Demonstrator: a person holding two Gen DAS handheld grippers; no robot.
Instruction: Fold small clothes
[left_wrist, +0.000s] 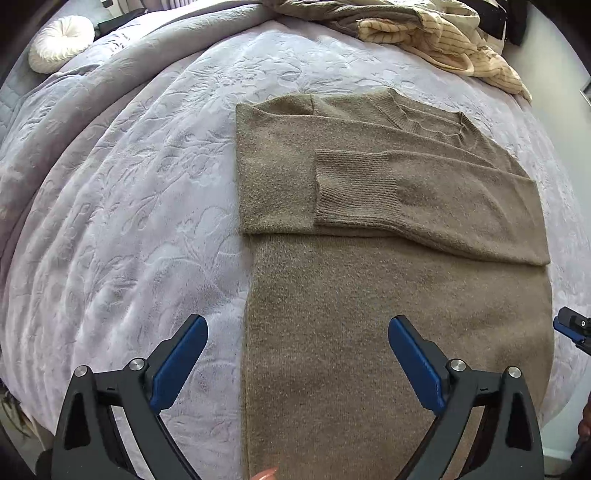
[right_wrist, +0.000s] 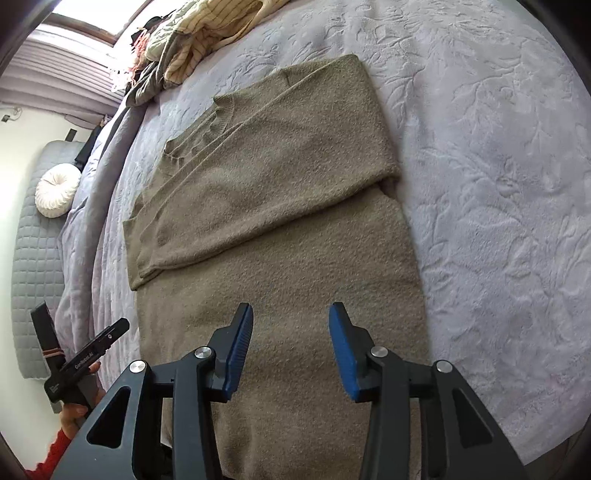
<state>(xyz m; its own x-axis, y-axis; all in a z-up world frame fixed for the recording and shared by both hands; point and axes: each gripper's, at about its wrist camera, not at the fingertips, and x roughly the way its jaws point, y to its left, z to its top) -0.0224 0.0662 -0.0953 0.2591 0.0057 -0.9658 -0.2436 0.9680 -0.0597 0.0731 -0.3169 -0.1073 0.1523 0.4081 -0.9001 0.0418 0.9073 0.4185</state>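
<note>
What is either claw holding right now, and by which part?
Nothing. The left claw and right claw both hang open above the olive sweater, with no fabric between their pads.

- Olive-brown knitted sweater (left_wrist: 388, 314): hem cut off at lower picture edge.
- Heap of cream striped and olive clothes (left_wrist: 424, 33): cropped at top, garments indistinguishable.
- Right gripper (left_wrist: 574, 330): only blue-black tip shows at edge.

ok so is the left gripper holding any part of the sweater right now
No, the left gripper has its fingers spread wide above the sweater with nothing pinched between them.
</note>
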